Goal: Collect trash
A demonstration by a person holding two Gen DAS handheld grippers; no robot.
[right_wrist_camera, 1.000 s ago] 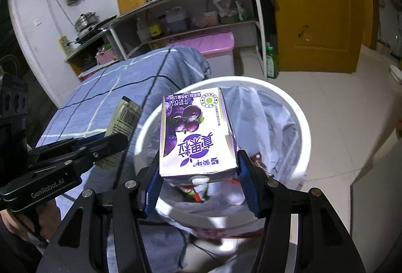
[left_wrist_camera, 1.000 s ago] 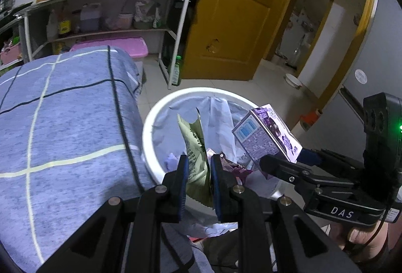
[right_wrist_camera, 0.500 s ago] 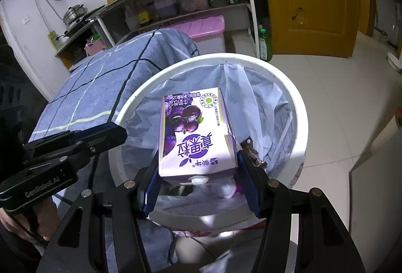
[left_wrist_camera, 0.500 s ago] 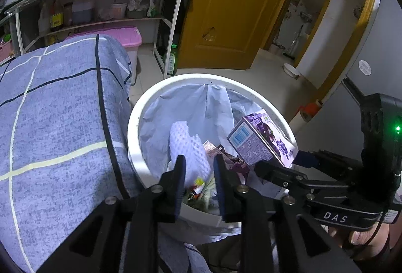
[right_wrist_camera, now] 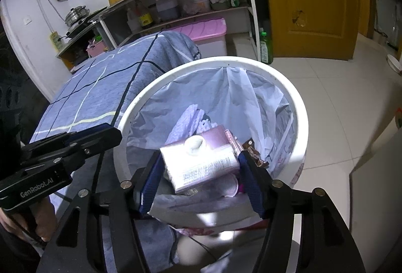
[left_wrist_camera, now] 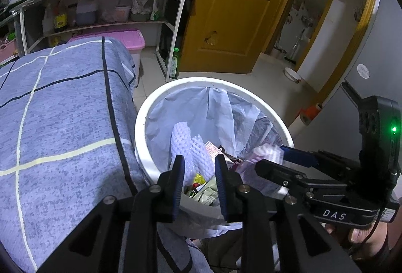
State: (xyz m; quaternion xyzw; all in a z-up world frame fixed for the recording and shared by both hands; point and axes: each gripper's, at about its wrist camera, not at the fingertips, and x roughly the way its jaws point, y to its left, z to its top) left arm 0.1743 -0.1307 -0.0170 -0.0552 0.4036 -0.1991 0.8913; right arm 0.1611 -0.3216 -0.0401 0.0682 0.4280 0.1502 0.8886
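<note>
Two grippers hang over the white bin, which stands against the right edge of the blue checked cloth. Left gripper: jaws apart, nothing between them, a green wrapper lying in the bin just beneath. Right gripper: jaws spread wide, with the purple carton between and below them, apparently loose on the trash near the bin's near rim, its long axis running across from jaw to jaw. Judged done, both can lift away.

Glossy white plastic bin, thin crinkled plastic liner, glossy printed paper carton, matt woven cloth
</note>
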